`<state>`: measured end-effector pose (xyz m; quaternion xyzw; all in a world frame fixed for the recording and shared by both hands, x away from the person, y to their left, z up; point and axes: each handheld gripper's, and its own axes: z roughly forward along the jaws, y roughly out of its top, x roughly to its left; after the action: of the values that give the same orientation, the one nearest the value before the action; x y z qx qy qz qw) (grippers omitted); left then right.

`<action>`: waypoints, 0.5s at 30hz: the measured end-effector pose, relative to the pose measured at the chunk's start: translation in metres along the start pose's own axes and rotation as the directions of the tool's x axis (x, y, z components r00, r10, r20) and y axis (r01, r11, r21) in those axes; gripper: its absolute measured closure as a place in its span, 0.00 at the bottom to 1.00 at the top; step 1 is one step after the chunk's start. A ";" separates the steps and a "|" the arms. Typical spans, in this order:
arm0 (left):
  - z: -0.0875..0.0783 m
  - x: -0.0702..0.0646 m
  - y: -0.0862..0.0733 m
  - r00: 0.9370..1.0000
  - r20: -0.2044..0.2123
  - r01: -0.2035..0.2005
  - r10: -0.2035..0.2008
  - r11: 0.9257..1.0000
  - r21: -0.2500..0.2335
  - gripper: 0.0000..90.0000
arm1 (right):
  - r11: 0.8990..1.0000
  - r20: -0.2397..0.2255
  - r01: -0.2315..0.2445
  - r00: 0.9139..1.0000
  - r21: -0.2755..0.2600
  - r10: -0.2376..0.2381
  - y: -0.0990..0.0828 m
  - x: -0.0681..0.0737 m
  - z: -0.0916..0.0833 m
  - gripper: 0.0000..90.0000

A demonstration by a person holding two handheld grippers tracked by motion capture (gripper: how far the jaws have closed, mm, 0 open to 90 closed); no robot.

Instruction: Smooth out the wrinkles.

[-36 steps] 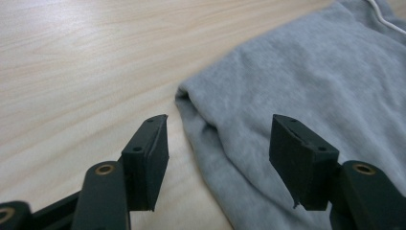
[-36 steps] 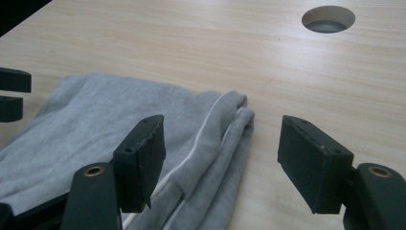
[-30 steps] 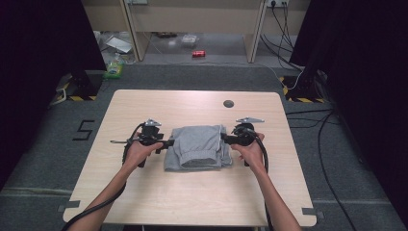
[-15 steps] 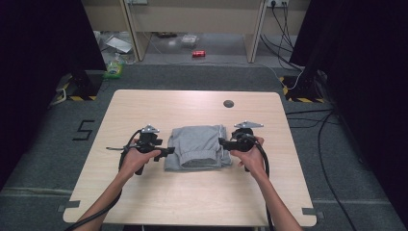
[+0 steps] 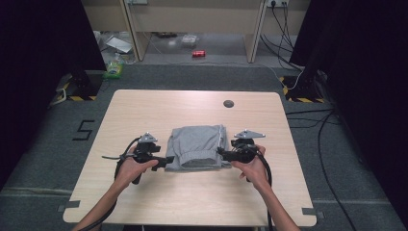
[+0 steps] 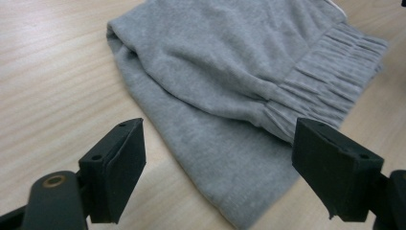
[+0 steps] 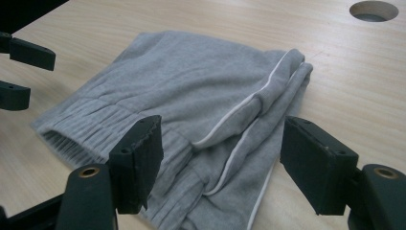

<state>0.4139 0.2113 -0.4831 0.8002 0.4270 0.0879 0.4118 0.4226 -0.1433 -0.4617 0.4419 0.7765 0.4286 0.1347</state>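
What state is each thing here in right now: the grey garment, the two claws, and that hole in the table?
Grey garment: folded, lying flat on the table, held by neither claw.
Left claw: open, jaws just been opening, at the garment's left edge, nothing pinched.
Right claw: open, at the garment's right edge, nothing pinched.
Table: bare wood around the garment.
Table hole: uncovered, nothing in it.

A pale wooden table [image 5: 144,110] with a round hole [image 5: 228,103] near its far edge stands on grey carpet [image 5: 192,77]. Black curtains [image 5: 43,48] hang left and right. Far off, a wooden desk [image 5: 192,14]; beneath it, what may be a red can [image 5: 198,53]. Cables [image 5: 332,144] trail right.
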 end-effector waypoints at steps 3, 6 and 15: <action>-0.003 -0.005 -0.005 1.000 0.015 -0.007 0.008 1.000 -0.002 0.20 | 1.000 -0.004 0.003 1.000 0.003 -0.003 -0.006 0.004 -0.003 0.35; -0.006 -0.009 -0.011 1.000 0.026 -0.018 0.018 1.000 -0.003 0.20 | 1.000 -0.003 0.014 1.000 0.006 -0.014 -0.009 0.008 -0.006 0.35; -0.009 -0.012 -0.028 0.999 0.037 -0.026 0.026 1.000 -0.001 0.20 | 0.999 -0.011 0.043 0.999 0.003 -0.043 -0.019 0.019 -0.014 0.34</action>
<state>0.3850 0.2163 -0.4951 0.8071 0.4088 0.0785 0.4187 0.3924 -0.1407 -0.4652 0.4232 0.7870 0.4269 0.1390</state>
